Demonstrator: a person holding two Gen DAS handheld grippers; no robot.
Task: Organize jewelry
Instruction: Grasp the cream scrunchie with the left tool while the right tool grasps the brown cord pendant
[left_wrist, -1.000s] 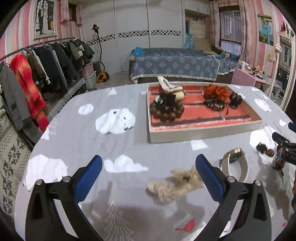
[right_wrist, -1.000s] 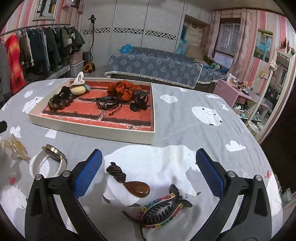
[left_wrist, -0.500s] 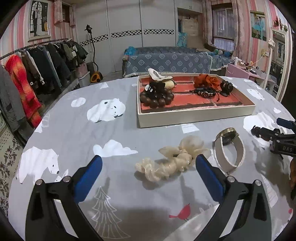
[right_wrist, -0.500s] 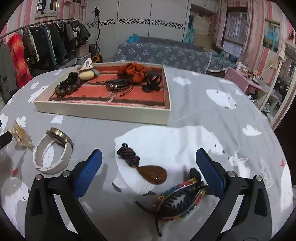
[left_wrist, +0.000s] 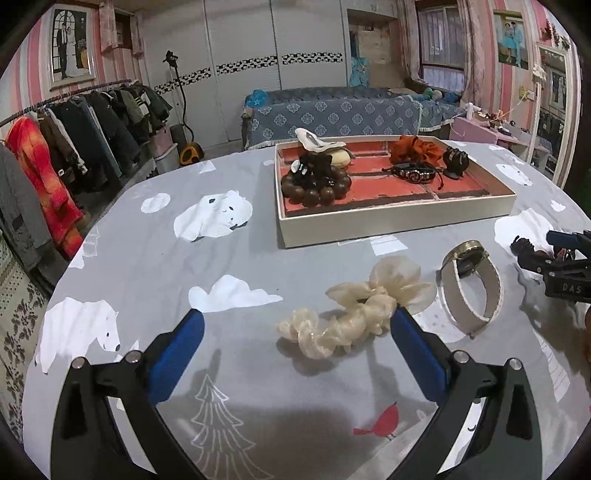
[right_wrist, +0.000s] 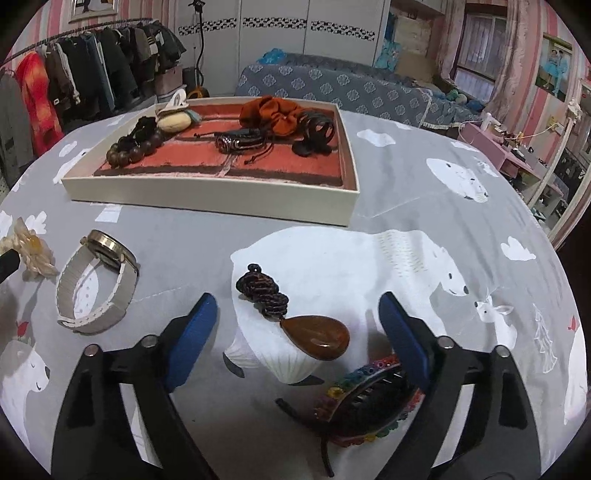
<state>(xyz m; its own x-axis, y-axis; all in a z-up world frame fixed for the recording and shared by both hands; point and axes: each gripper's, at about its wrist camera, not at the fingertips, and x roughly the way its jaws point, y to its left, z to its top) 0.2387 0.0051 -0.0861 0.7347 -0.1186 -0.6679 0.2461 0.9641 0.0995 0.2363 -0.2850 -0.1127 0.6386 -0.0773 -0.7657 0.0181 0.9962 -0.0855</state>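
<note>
A cream tray (left_wrist: 399, 221) with a red lining holds several pieces: wooden beads, an orange scrunchie, bracelets. It also shows in the right wrist view (right_wrist: 207, 195). My left gripper (left_wrist: 295, 332) is open, low over the table, with a cream scrunchie (left_wrist: 354, 314) between its fingertips. A white-strap watch (left_wrist: 471, 284) lies to its right. My right gripper (right_wrist: 297, 317) is open around an amber teardrop pendant (right_wrist: 317, 336) with a dark knotted cord. A black hair claw with coloured beads (right_wrist: 369, 402) lies under its right finger.
The round table has a grey cloth with polar bears (right_wrist: 424, 258). The watch (right_wrist: 96, 280) and scrunchie (right_wrist: 29, 251) lie left of my right gripper. A clothes rack (left_wrist: 55, 155) stands far left, a bed (left_wrist: 332, 110) behind the table.
Both grippers have dropped lower and moved forward. The scrunchie now sits between the left fingertips and the pendant between the right fingertips. Nothing on the table has moved.
</note>
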